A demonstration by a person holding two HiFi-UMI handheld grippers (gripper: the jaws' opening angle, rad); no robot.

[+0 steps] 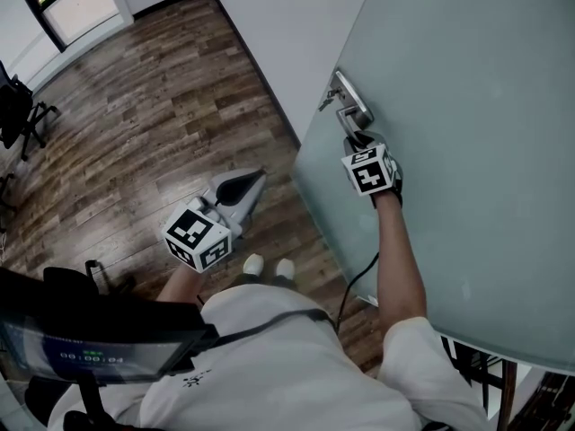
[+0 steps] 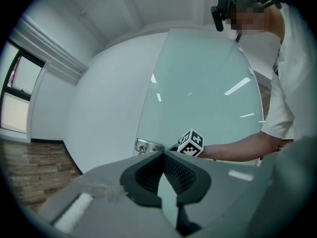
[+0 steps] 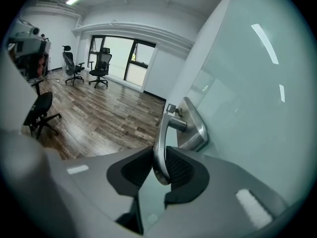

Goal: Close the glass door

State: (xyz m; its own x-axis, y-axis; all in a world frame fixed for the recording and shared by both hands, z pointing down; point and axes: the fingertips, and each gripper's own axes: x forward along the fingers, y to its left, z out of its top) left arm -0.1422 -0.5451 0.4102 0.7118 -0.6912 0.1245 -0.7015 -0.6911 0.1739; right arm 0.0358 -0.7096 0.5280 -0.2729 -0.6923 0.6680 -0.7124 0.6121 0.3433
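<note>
The right claw (image 3: pixel 159 155) is clamped on the handle (image 3: pixel 159 133). The steel lever runs down between the two dark pads, which press it from either side, and its rounded end lies in the gap just behind them. Just past the claw's tips the lever bends into a steel plate (image 3: pixel 195 125) fixed to the door (image 3: pixel 247 98). The door's frosted glass fills everything to the claw's right and above it. A key (image 3: pixel 170 108) sticks out of the plate just beyond the lever's root. To the claw's left and farther on, a wood floor (image 3: pixel 99 113) runs to two chairs (image 3: pixel 101 66) in front of a window (image 3: pixel 121 58).

In the head view the right cube (image 1: pixel 370 171) sits directly behind this claw. The bare arm (image 1: pixel 400 259) trails back from it, close along the door's face.

The left claw (image 2: pixel 163 153) is closed on nothing, its pads meeting at the tips. It points toward the door but stays well apart from it. The handle and the right cube show just above its tips, with the glass rising behind them. To this claw's left stands a white wall (image 2: pixel 99 108), and the door's handle edge stands out from it. In the head view this claw hangs over the floor, with the left cube (image 1: pixel 198 238) behind it and the person's shoes (image 1: pixel 268 266) beside that cube.
</note>
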